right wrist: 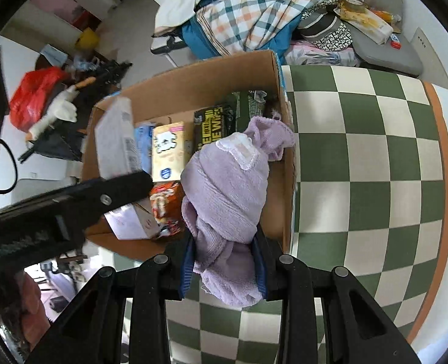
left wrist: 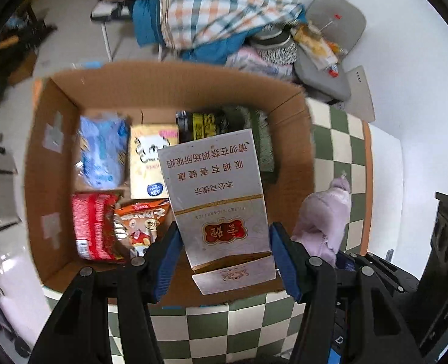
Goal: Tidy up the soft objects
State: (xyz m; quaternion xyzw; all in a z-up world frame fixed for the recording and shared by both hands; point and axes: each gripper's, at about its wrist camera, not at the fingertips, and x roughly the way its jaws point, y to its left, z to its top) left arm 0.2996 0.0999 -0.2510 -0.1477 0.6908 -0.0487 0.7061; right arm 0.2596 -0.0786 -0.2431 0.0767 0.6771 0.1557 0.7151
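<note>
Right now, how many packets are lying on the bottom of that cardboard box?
5 show: blue pack back left, cream carton beside it, black-yellow pack at the back, red packet front left, orange bag next to it. The held carton may hide more.

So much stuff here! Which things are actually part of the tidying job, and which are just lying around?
Part of the job:
- lilac towel, in the right gripper
- silver carton, in the left gripper
- cardboard box

Lying about:
- plaid bedding
- red bag
- grey cushion
</note>
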